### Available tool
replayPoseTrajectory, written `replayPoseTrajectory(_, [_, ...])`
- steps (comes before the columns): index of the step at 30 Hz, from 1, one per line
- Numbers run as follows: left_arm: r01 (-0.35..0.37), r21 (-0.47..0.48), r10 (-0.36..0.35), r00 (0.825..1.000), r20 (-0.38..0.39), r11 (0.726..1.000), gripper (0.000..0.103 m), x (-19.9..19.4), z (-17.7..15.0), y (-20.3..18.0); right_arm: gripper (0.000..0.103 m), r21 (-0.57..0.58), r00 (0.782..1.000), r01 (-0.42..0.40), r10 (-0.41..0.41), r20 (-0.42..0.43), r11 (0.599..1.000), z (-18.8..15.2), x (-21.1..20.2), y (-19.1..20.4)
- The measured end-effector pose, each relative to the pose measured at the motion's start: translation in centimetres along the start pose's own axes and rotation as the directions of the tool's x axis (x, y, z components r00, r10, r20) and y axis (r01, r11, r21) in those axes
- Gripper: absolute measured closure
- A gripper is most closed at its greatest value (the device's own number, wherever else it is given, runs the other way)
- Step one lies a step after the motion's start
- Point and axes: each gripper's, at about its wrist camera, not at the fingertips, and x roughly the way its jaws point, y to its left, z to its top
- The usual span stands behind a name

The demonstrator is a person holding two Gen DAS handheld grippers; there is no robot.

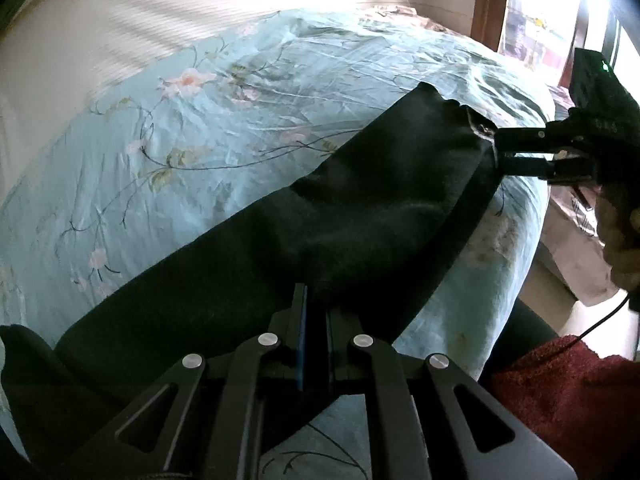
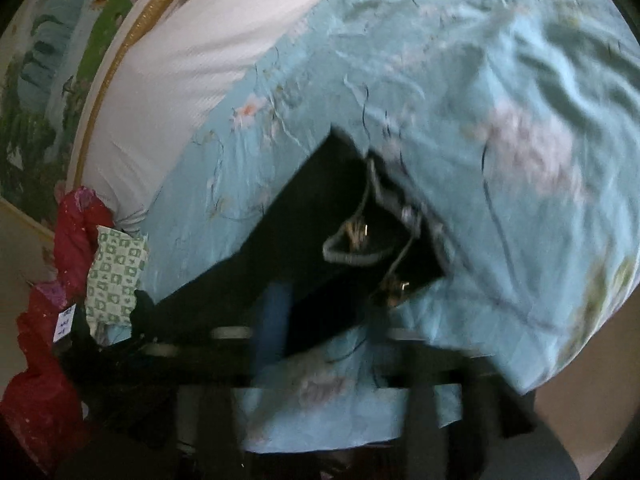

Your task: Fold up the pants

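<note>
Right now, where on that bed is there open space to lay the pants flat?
The floral bedspread lies bare between the black pants and the white headboard. The bed's near edge is crowded: left gripper and right gripper both clamp the pants.

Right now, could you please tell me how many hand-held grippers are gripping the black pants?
2. The left hand-held gripper pinches the pants along their near edge; the right hand-held gripper clamps the waistband end near the bed's edge.

Left tongs [image 1: 316, 320] and right tongs [image 1: 498, 152] both clamped
</note>
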Motion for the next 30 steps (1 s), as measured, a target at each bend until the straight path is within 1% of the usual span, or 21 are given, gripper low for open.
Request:
replayPoseTrajectory(2, [-0.002, -0.001, 0.002, 1.000, -0.001, 1.000, 0.097, 0.0, 0.0, -0.1, 0.040, -0.005, 1.000, 0.011, -0.011, 0.004, 1.000, 0.0, 0.4, 0.2])
replayPoseTrajectory(5, [-0.005, -0.002, 0.005, 1.000, -0.003, 1.000, 0.097, 0.0, 0.0, -0.2, 0.043, 0.034, 1.000, -0.015, 0.014, 0.016, 0.999, 0.5, 1.2, 0.1])
replayPoseTrajectory(8, [-0.005, -0.009, 0.005, 1.000, 0.001, 1.000, 0.097, 0.0, 0.0, -0.2, 0.054, 0.018, 1.000, -0.011, 0.011, 0.024, 1.000, 1.1, 1.9, 0.3])
replayPoseTrajectory(9, [-0.006, -0.009, 0.006, 1.000, 0.001, 1.000, 0.097, 0.0, 0.0, -0.2, 0.067, 0.018, 1.000, -0.009, 0.009, 0.021, 1.000, 1.1, 2.0, 0.3])
replayPoseTrajectory(10, [-0.007, -0.008, 0.007, 1.000, 0.001, 1.000, 0.097, 0.0, 0.0, -0.2, 0.092, 0.012, 1.000, 0.002, -0.002, 0.017, 1.000, 1.2, 2.2, 0.3])
replayPoseTrajectory(11, [-0.006, -0.009, 0.006, 1.000, 0.002, 1.000, 0.097, -0.1, 0.0, -0.2, 0.098, 0.005, 1.000, 0.017, -0.018, 0.024, 1.000, 1.3, 2.1, 0.2])
replayPoseTrajectory(13, [-0.008, -0.009, 0.009, 1.000, 0.014, 1.000, 0.097, -0.7, 0.1, -0.3, 0.098, -0.013, 0.999, 0.003, -0.002, 0.053, 1.000, 1.2, 1.1, 0.5])
replayPoseTrajectory(14, [-0.004, -0.004, 0.005, 1.000, 0.031, 1.000, 0.097, -1.3, 0.2, -0.6, 0.098, -0.036, 0.997, 0.006, -0.003, 0.073, 0.999, 1.1, 0.3, 0.9])
replayPoseTrajectory(16, [-0.003, 0.004, 0.003, 0.999, 0.042, 1.000, 0.097, -1.6, 0.2, -0.9, 0.098, -0.079, 0.995, 0.027, -0.019, 0.099, 0.996, 0.6, -1.0, 1.4])
replayPoseTrajectory(18, [-0.006, 0.008, 0.006, 1.000, 0.022, 1.000, 0.094, -0.6, -0.1, -1.1, 0.098, -0.086, 0.996, 0.058, -0.052, 0.065, 0.995, 0.3, -0.6, 1.1])
replayPoseTrajectory(19, [-0.005, -0.003, 0.005, 1.000, -0.001, 1.000, 0.093, 0.2, -0.3, -0.9, 0.097, -0.072, 0.996, 0.080, -0.078, 0.035, 0.994, 0.2, 0.1, 0.5])
replayPoseTrajectory(20, [-0.002, -0.029, 0.001, 0.999, -0.035, 1.000, 0.089, 1.1, -0.6, -0.5, 0.095, -0.052, 0.995, 0.101, -0.100, 0.016, 0.994, 0.1, 0.5, 0.0])
replayPoseTrajectory(21, [0.004, -0.056, -0.007, 0.998, -0.055, 0.998, 0.087, 1.4, -0.8, -0.2, 0.092, -0.029, 0.994, 0.109, -0.109, -0.004, 0.994, 0.0, 0.9, -0.4])
replayPoseTrajectory(22, [0.013, -0.087, -0.018, 0.998, -0.060, 0.996, 0.087, 1.4, -1.1, 0.3, 0.091, -0.009, 0.996, 0.089, -0.089, -0.010, 0.996, -0.1, 0.8, -0.7])
replayPoseTrajectory(23, [0.016, -0.115, -0.022, 0.999, -0.048, 0.993, 0.084, 0.8, -1.5, 0.8, 0.089, -0.008, 0.997, 0.080, -0.080, -0.004, 0.997, -0.2, 0.5, -0.7])
replayPoseTrajectory(24, [0.012, -0.134, -0.017, 0.999, -0.034, 0.991, 0.077, 0.1, -1.9, 1.2, 0.082, -0.020, 0.997, 0.079, -0.079, 0.011, 0.997, -0.3, -0.1, -0.5])
replayPoseTrajectory(25, [0.005, -0.160, -0.009, 1.000, -0.025, 0.987, 0.068, -0.9, -2.4, 1.8, 0.072, -0.040, 0.996, 0.086, -0.085, 0.029, 0.995, -0.3, -0.8, -0.2])
replayPoseTrajectory(26, [-0.003, -0.199, -0.001, 1.000, -0.017, 0.980, 0.050, -2.0, -2.9, 2.6, 0.067, -0.057, 0.994, 0.098, -0.095, 0.051, 0.994, -0.4, -1.5, 0.1])
replayPoseTrajectory(27, [-0.007, -0.226, 0.007, 1.000, -0.003, 0.974, 0.045, -2.8, -3.3, 3.2, 0.062, -0.076, 0.990, 0.115, -0.109, 0.087, 0.990, -0.5, -2.4, 0.5])
replayPoseTrajectory(29, [-0.018, -0.308, 0.027, 0.999, 0.025, 0.951, 0.045, -5.0, -4.4, 5.1, 0.062, -0.120, 0.981, 0.141, -0.123, 0.150, 0.983, -0.8, -3.8, 1.3])
replayPoseTrajectory(30, [-0.029, -0.343, 0.041, 0.999, 0.027, 0.939, 0.043, -5.7, -4.8, 6.1, 0.062, -0.146, 0.980, 0.134, -0.109, 0.168, 0.980, -0.9, -4.2, 2.0])
